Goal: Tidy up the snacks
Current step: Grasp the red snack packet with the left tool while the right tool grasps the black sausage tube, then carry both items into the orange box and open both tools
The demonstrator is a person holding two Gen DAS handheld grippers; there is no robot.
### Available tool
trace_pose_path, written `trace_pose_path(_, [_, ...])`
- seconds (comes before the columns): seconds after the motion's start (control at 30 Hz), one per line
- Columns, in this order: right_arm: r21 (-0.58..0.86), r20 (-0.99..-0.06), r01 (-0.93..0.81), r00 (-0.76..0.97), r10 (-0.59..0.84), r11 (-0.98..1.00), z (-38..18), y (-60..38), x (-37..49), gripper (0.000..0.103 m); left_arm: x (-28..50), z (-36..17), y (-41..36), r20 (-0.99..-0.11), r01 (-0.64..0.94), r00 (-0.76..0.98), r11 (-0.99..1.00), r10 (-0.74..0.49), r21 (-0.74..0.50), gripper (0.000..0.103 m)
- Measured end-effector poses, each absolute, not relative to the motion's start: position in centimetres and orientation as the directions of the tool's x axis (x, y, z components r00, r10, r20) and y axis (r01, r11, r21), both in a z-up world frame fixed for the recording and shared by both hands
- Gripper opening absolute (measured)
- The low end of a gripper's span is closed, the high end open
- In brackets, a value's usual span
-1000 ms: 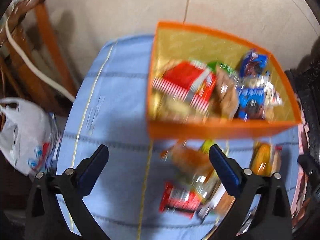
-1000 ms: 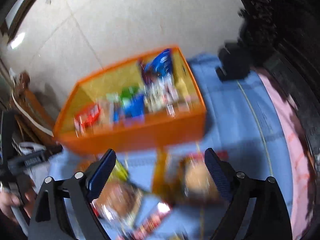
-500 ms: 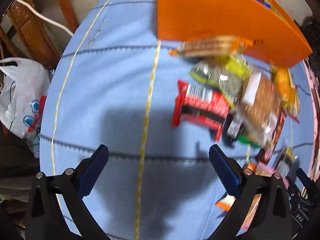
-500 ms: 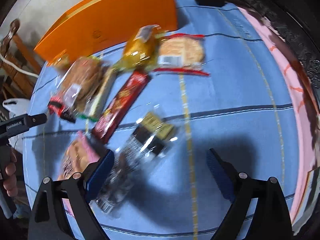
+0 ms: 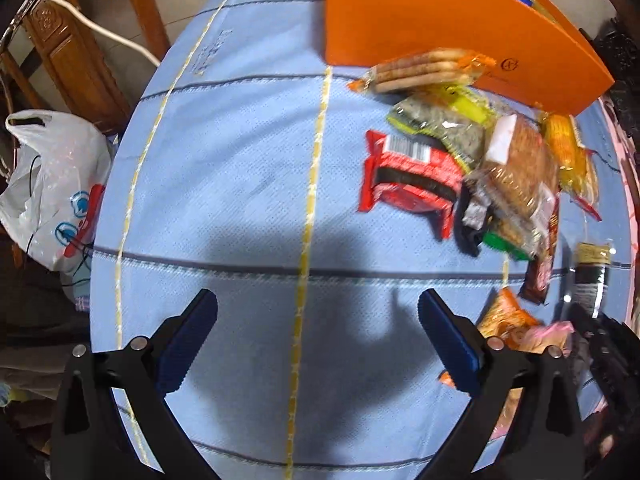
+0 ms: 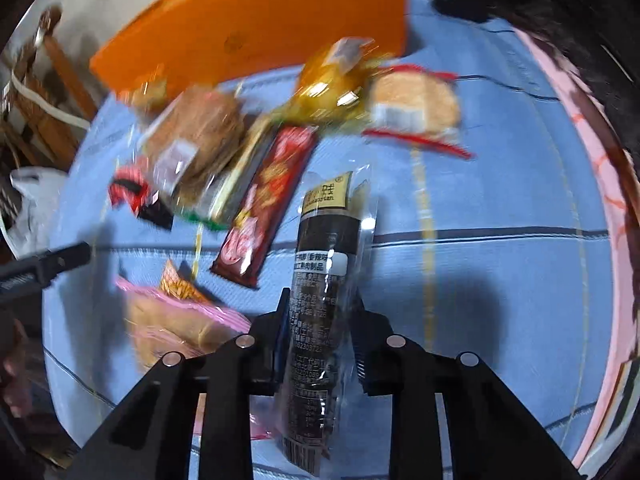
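Note:
An orange box (image 5: 440, 28) stands at the far side of the blue cloth (image 5: 240, 184); it also shows in the right wrist view (image 6: 256, 32). Loose snacks lie in front of it: a red packet (image 5: 412, 180), a brown bread pack (image 5: 516, 168), a long red bar (image 6: 268, 200), a yellow pack (image 6: 332, 88) and a round cake pack (image 6: 416, 104). My right gripper (image 6: 320, 320) is shut on a long black sausage pack (image 6: 320, 280). My left gripper (image 5: 316, 328) is open and empty over bare cloth, left of the snacks.
A white plastic bag (image 5: 52, 192) hangs off the table's left edge beside wooden furniture (image 5: 72, 52). A pink-wrapped bread (image 6: 180, 324) lies near the right gripper. A pink edge (image 6: 612, 200) borders the cloth on the right.
My right gripper has closed on the black sausage pack, which lay between its open fingers half a second ago. Both views tilted down from the box to the snacks on the cloth.

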State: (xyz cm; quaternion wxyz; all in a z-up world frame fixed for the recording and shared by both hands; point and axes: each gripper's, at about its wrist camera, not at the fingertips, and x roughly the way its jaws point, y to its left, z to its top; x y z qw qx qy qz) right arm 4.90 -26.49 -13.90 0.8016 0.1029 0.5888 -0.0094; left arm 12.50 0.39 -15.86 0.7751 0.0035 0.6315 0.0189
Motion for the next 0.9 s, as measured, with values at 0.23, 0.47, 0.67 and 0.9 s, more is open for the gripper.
trace_pose_path(0.23, [0.195,-0.93,0.246,0.353,0.1,0.949,-11.6,-31.8,3.4,0.027,15.5,-16.5,-3.6,-0.973,0.013,0.229,0.999,0.033,0.037,0.099])
trace_pose_path(0.47, [0.212,-0.94,0.277,0.321,0.118,0.937,-12.8,-33.8,1.7,0.028,18.0,-18.6,-5.1,-0.968,0.079,0.248,0.997,-0.026,-0.006,0.05])
trace_pose_path(0.67, [0.236,-0.925,0.22,0.348,0.15,0.947,-11.7,-31.9,3.4,0.028,16.9,-17.5,-3.7,-0.962,0.077,0.273,0.997,0.005,0.027,0.045])
trace_pose_path(0.9, [0.281,-0.884,0.113,0.418,0.211,0.953,-8.1,-28.8,6.6,0.028,12.7,-13.0,-1.4,-0.945,0.033,0.322,0.998,-0.054,-0.046,0.045])
